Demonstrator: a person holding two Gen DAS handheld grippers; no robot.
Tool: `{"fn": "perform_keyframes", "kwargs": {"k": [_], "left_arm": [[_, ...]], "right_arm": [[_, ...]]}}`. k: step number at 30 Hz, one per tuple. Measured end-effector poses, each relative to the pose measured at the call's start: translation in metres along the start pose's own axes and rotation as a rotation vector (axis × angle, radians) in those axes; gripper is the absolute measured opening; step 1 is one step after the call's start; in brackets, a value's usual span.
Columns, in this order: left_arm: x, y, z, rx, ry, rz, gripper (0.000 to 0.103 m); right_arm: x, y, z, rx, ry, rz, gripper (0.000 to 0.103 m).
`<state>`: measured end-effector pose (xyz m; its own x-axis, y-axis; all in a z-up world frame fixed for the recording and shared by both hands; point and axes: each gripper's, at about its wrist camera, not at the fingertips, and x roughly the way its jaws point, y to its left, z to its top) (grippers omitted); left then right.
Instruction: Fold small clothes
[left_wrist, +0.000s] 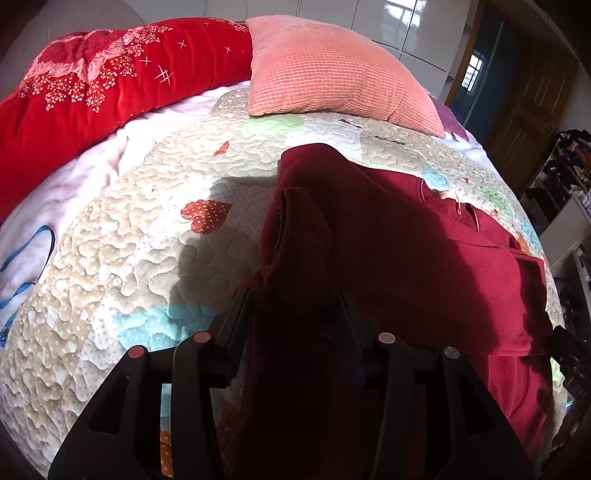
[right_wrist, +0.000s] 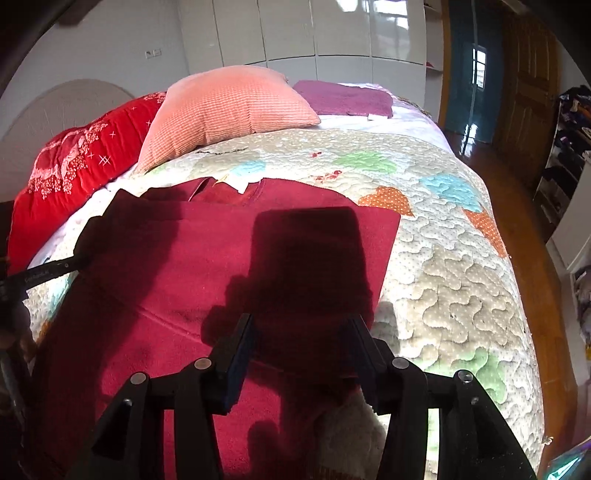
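Below, your left gripper (left_wrist: 295, 299) and right gripper (right_wrist: 301, 325) both stand parted, clamping nothing, over the dark red garment (right_wrist: 221, 251) lying partly folded on the quilted bedspread (right_wrist: 443, 277).

A quilt (right_wrist: 461, 288) with a cream stitched pattern and patches in green, blue and orange, some of them red hearts, covers the bed. At its head a pink ribbed pillow (right_wrist: 229, 107) leans on the quilt, just beside a red blanket (left_wrist: 92, 96) printed with roses and white sparkles. A folded purple towel (right_wrist: 347, 98) lies behind the pillow. White glossy wardrobe doors (right_wrist: 332, 33) line the wall, and a wooden door (right_wrist: 532, 81) stands at the right above a shiny wooden floor (right_wrist: 517, 236).
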<state>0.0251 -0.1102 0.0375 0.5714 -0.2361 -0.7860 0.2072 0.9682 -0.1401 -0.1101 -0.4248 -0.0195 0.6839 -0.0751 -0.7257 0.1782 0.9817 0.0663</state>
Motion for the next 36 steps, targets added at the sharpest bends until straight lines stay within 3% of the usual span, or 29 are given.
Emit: {"fn": "perform_keyframes", "kwargs": {"k": [1, 4, 10, 13, 16, 19, 23, 25, 31, 36], "left_arm": [[-0.001, 0.002, -0.004, -0.004, 0.003, 0.003, 0.050], [-0.008, 0.008, -0.014, -0.027, 0.018, 0.008, 0.050], [-0.034, 0.012, -0.037, -0.007, 0.002, 0.035, 0.050], [-0.047, 0.011, -0.048, 0.013, -0.010, 0.044, 0.050], [-0.060, 0.009, -0.059, 0.035, -0.024, 0.050, 0.050], [-0.072, 0.005, -0.068, 0.059, -0.027, 0.047, 0.050], [-0.086, 0.008, -0.087, 0.054, -0.016, 0.019, 0.050], [-0.091, 0.012, -0.097, 0.048, 0.002, 0.001, 0.050], [-0.101, 0.032, -0.124, 0.022, 0.042, -0.005, 0.050], [-0.100, 0.039, -0.137, -0.004, 0.068, -0.008, 0.050]], "right_arm": [[0.010, -0.002, -0.004, -0.008, 0.033, -0.023, 0.053], [0.008, -0.016, -0.005, 0.079, 0.044, 0.035, 0.053], [-0.051, -0.009, -0.014, 0.079, -0.047, 0.074, 0.053], [-0.082, -0.007, -0.030, 0.095, -0.081, 0.135, 0.053], [-0.102, -0.003, -0.045, 0.096, -0.072, 0.216, 0.054], [-0.113, 0.004, -0.060, 0.073, -0.058, 0.220, 0.054], [-0.119, 0.006, -0.085, 0.081, -0.047, 0.222, 0.057], [-0.118, 0.005, -0.100, 0.105, -0.022, 0.244, 0.064], [-0.104, 0.001, -0.135, 0.123, 0.054, 0.251, 0.064], [-0.095, -0.007, -0.142, 0.218, 0.018, 0.317, 0.064]]}}
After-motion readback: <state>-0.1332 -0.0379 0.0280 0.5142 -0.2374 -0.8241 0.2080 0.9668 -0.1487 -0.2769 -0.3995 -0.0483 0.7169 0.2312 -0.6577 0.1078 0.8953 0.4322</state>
